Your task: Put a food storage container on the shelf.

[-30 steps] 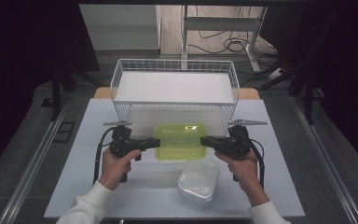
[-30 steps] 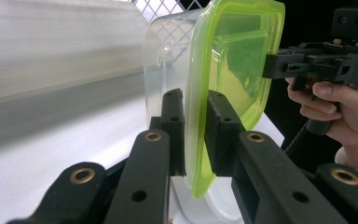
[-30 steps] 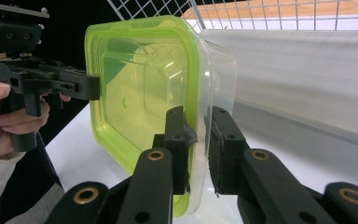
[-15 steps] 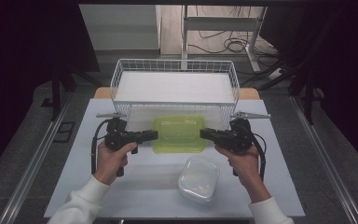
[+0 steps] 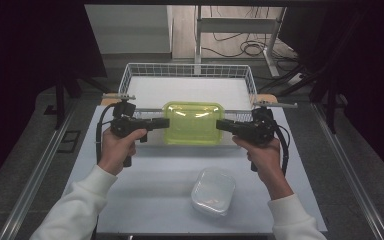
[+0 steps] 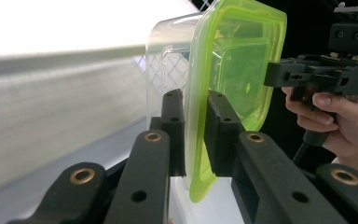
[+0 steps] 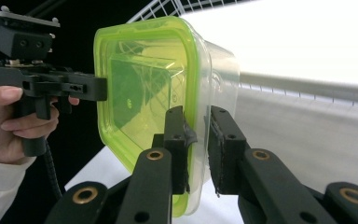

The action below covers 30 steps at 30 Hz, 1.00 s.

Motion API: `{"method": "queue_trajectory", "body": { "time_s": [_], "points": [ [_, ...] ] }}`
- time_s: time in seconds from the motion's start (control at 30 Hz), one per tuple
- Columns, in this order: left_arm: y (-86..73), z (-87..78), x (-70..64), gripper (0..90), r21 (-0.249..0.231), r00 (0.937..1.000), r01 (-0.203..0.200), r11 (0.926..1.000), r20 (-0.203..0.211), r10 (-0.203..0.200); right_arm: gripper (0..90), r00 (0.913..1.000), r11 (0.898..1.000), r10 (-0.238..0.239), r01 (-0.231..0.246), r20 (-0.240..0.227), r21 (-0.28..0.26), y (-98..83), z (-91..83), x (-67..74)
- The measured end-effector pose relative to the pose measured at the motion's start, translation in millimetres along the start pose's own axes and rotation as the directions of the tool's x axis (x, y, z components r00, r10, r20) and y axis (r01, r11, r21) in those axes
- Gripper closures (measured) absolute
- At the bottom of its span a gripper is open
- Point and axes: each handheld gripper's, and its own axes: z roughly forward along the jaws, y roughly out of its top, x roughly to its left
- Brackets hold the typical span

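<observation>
A clear plastic container with a translucent green lid [image 5: 192, 122] hangs in the air just in front of the wire basket [image 5: 187, 66], lid toward the camera. My left gripper [image 5: 166, 123] is shut on the left edge of its rim, and my right gripper [image 5: 219, 125] is shut on the right edge. In the left gripper view the green lid [image 6: 228, 60] stands on edge, its rim pinched in my left gripper [image 6: 196, 100]. In the right gripper view the container [image 7: 144, 79] has its rim clamped in my right gripper [image 7: 196, 116].
A second clear container [image 5: 213, 191] lies on the white table mat [image 5: 150, 180] near the front, right of centre. The white wire basket stands at the back of the table. Metal rails run along both table sides.
Both hands have risen and carried the green-lidded container up off the table, toward the basket's front edge. The clear container at the front has stayed put.
</observation>
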Motion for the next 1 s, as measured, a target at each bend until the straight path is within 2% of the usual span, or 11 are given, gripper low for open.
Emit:
{"method": "queue_trajectory", "body": {
  "time_s": [0.27, 0.33, 0.63, 0.8, 1.0],
  "points": [
    [24.1, 0.2, 4.3, 79.1, -0.008, 0.9996, 0.015, 0.9999, 0.026, -0.014, 78.2, 1.0, 1.0, 0.009, -0.009, -0.002, -0.005, 26.8, -0.6, -0.8],
    [31.5, 0.6, 6.9, 78.8, -0.006, 0.9987, 0.032, 0.9995, 0.039, -0.032, 78.1, 0.9999, 1.0, 0.014, -0.014, -0.004, -0.004, 33.3, 0.2, -2.0],
    [67.3, 4.1, 16.5, 78.9, 0.018, 0.9981, 0.047, 0.9987, 0.039, -0.047, 78.1, 0.9979, 0.998, 0.063, -0.062, -0.019, 0.024, 67.5, 10.6, -15.8],
    [85.6, 10.1, 28.6, 78.9, 0.04, 0.9965, 0.072, 0.9966, 0.039, -0.073, 78.2, 0.9942, 0.993, 0.106, -0.105, -0.018, 0.049, 84.4, 19.9, -26.2],
    [94.0, 20.0, 48.4, 78.9, 0.057, 0.99, 0.133, 0.9895, 0.04, -0.135, 78.1, 0.9881, 0.984, 0.154, -0.153, -0.002, 0.089, 97.4, 35.1, -40.5]
  ]
}}
